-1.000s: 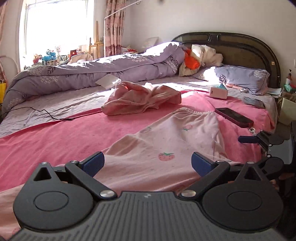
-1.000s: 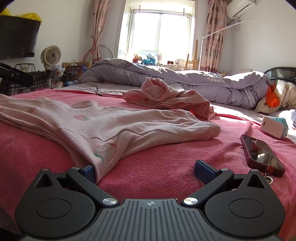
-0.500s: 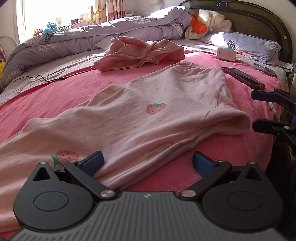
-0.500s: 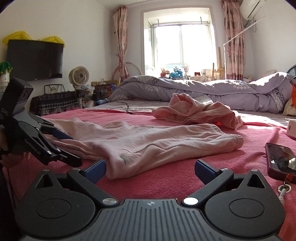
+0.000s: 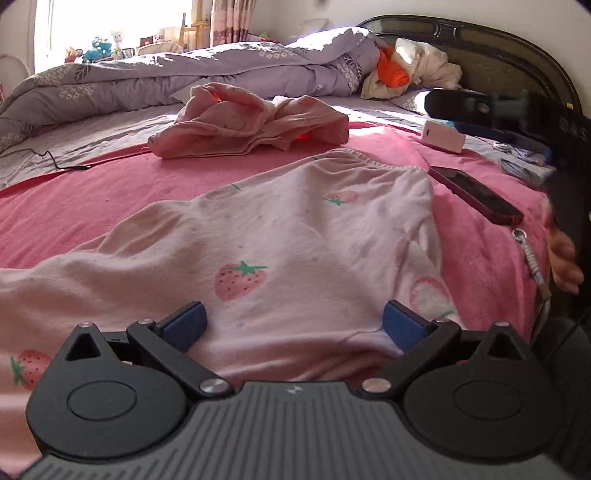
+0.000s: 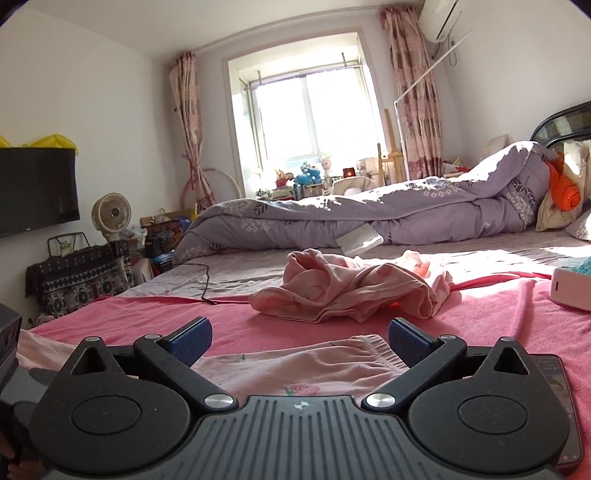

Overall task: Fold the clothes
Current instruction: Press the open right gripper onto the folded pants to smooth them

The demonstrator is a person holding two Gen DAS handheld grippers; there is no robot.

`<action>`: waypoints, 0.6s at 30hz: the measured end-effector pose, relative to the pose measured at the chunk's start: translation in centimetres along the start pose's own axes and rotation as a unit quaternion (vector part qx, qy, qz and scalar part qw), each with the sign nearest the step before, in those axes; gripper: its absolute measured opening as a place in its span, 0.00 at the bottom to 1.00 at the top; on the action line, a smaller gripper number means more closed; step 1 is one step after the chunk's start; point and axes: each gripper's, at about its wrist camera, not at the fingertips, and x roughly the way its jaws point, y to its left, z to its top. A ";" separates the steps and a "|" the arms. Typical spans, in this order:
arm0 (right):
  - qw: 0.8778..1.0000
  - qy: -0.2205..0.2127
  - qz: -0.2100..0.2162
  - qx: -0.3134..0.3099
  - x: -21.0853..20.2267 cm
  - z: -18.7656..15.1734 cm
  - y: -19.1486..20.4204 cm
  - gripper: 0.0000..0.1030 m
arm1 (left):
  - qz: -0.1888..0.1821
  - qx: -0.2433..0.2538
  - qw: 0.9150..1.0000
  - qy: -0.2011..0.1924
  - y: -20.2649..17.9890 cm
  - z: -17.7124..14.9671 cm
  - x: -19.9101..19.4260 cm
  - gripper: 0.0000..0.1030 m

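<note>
Folding has barely begun: strawberry-print pyjama bottoms [image 5: 295, 236] lie spread flat and unfolded on the pink bed sheet [image 5: 92, 199], with a second pink garment [image 5: 251, 125] crumpled beyond them. My left claw [image 5: 293, 325] and right claw [image 6: 300, 341] both hover over the bottoms, jaws apart, gripping nothing.

Sunlight pours through a wide window [image 6: 314, 118] in the far wall, flanked by patterned pink curtains [image 6: 417, 92]. Stuffed toys [image 6: 308, 173] line its sill. The walls are plain white; an air conditioner [image 6: 441, 18] hangs high at the right and a dark television [image 6: 37, 192] at the left. Beneath it stand a small fan [image 6: 112, 216] and a cabinet under a patterned cloth [image 6: 74, 277]. The bed [image 5: 92, 199] wears a pink cover, a rumpled lilac duvet [image 6: 369, 214], and a dark curved headboard [image 5: 498, 66].
</note>
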 end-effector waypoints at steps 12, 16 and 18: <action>0.989 0.139 0.006 0.057 5.5 -4.9 -3.5 0.65 | -0.104 -0.070 0.992 -0.027 1.9 1.4 -3.2 0.99; 0.991 0.124 -0.019 0.050 3.6 -5.0 -4.8 0.59 | -0.085 -0.092 0.992 -0.033 2.2 3.6 -1.4 0.99; 0.990 0.120 -0.031 0.060 2.8 -4.8 -5.6 0.62 | -0.068 -0.060 0.996 -0.019 0.8 3.6 0.3 0.99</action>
